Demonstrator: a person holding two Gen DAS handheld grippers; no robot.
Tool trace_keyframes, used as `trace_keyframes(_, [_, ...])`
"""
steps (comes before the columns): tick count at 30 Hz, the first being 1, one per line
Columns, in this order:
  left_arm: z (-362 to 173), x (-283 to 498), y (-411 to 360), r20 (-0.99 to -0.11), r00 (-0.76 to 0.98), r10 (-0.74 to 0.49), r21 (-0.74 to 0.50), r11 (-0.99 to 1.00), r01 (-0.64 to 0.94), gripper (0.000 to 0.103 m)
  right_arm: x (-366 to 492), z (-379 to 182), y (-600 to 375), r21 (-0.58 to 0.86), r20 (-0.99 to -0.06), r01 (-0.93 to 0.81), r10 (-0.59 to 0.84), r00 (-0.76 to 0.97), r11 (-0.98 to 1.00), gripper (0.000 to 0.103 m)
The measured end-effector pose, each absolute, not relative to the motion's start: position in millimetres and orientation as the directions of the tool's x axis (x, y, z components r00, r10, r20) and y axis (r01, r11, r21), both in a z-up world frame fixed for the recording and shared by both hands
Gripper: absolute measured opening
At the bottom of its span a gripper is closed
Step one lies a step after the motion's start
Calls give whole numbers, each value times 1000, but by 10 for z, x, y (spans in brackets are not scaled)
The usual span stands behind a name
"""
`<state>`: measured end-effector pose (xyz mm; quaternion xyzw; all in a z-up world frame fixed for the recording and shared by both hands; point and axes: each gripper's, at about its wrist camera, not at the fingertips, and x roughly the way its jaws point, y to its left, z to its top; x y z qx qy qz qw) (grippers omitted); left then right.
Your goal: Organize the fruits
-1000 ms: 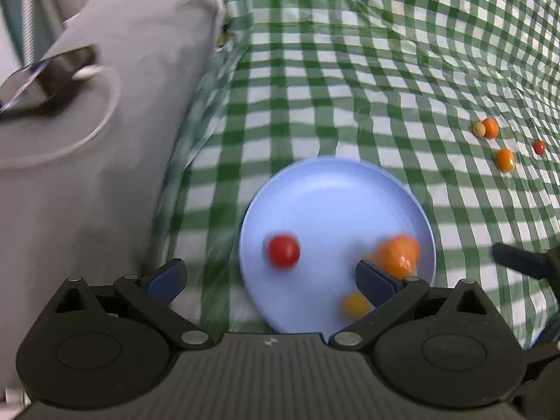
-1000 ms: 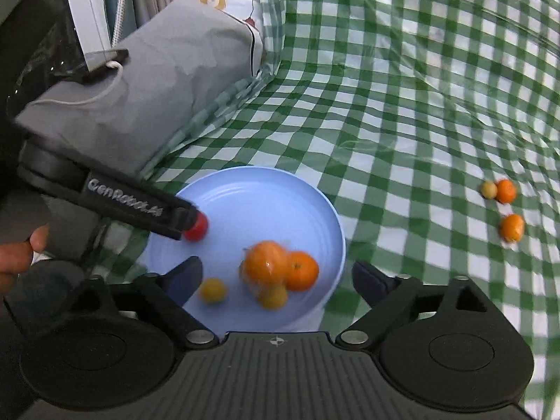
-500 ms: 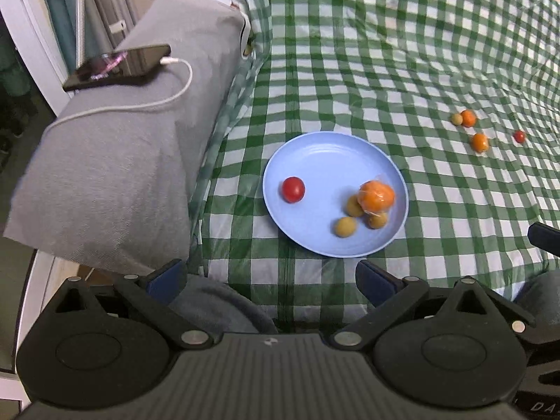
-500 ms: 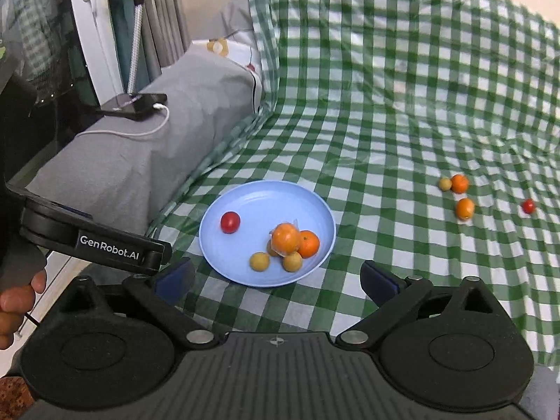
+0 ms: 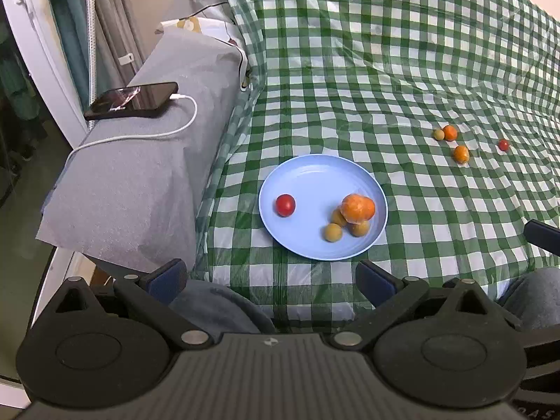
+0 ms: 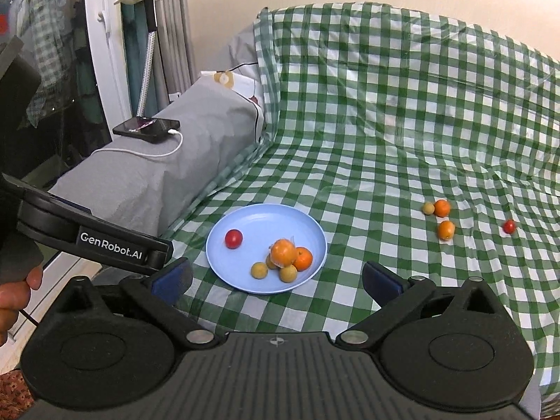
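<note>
Fruit is split into two groups on the green-and-white checked plastic cloth (image 6: 367,147) that covers the bed. One group lies in the round pale-blue plastic plate (image 6: 245,227) near the cloth's front edge, toward its left side: a red cherry tomato (image 6: 233,238) alone on the plate's left half, and a heap on its right half made of an orange mandarin in clear wrap (image 6: 283,252), a bare mandarin (image 6: 303,258) and small yellow-green round fruits (image 6: 259,270). The other group is loose on the cloth, well apart from the plate toward the right edge: a small yellow-green fruit (image 6: 427,208) touching an orange one (image 6: 441,208), another orange one (image 6: 446,229) just in front of them, and a lone red cherry tomato (image 6: 509,226) farther right.

The right gripper (image 6: 276,278) hangs above the front edge with its blue-padded jaws opening wide and nothing between them; the plate shows in the gap. The left gripper (image 5: 271,278) is likewise spread and empty, held by a hand (image 6: 14,294) at the left of the right camera's view.

The loose fruits lie ahead and to the right of both sets of jaws, so the right gripper looks the nearer one for fetching them. All are close to round, with no long axis or pointing direction to line the jaws up with.
</note>
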<state>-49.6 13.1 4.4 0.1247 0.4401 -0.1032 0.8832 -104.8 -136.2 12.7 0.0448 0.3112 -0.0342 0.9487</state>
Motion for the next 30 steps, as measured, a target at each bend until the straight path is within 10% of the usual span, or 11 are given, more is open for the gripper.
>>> trace_keyframes(30, [38, -275, -154, -818, 573, -49, 165, 934, 316, 103, -924, 3, -1567, 132, -606, 169, -56, 793, 977, 102])
